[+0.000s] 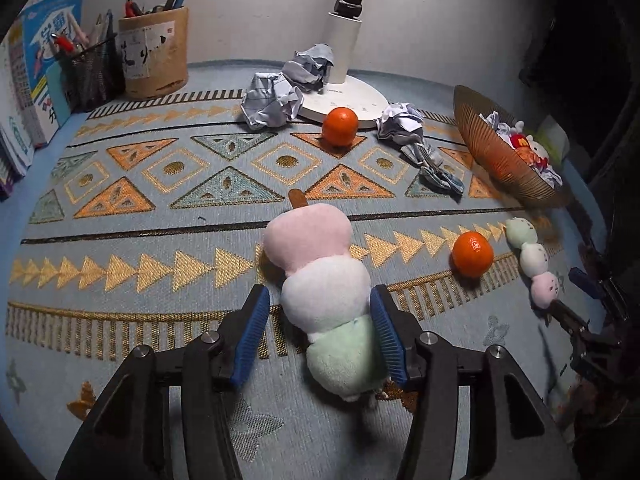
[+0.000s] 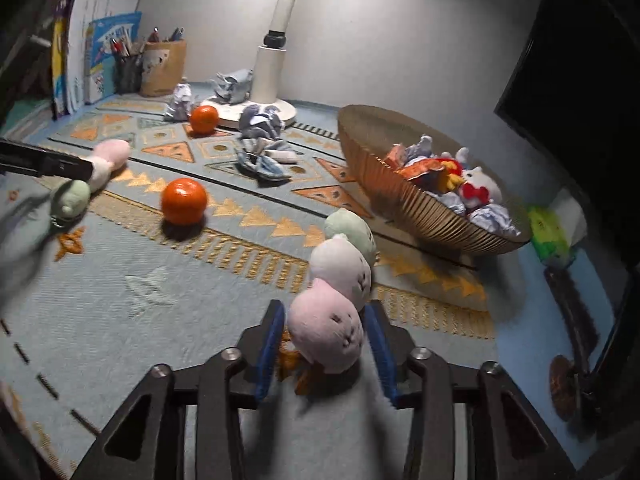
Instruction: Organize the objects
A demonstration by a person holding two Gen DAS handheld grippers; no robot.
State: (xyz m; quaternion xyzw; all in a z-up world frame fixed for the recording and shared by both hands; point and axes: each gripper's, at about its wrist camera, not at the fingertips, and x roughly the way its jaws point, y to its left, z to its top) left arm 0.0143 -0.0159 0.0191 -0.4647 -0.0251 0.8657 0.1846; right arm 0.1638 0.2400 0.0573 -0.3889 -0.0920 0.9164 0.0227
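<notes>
Left wrist view first: the left tool straddles the big dango plush, three soft balls (pink, white, mint) on a brown stick, lying on the patterned cloth of the tabletop. The blue pad on one side touches the white and mint balls, the other stands clear, so the jaws look apart and not clamped. I'd guess it's light, squishy and grippy, no breakage risk. Taking it at the white middle ball seems best, since the ends would flop. There's plenty of bare cloth on the pen-cup side; on the other side sit an orange and the small dango plush, with the wicker basket behind them near the tabletop's edge.

Right wrist view: the right tool has the small dango plush between its pads at the pink end ball. There's a gap on both sides, so it's apart too and holding nothing. It should handle the same: soft and featherlight, but held by one end it may droop. The basket, already full of toys and paper, is near ahead, tilted and close to the tabletop edge, so a heavy drop-in could maybe tip it. Crumpled paper and a lamp base sit further back, well out of the way
</notes>
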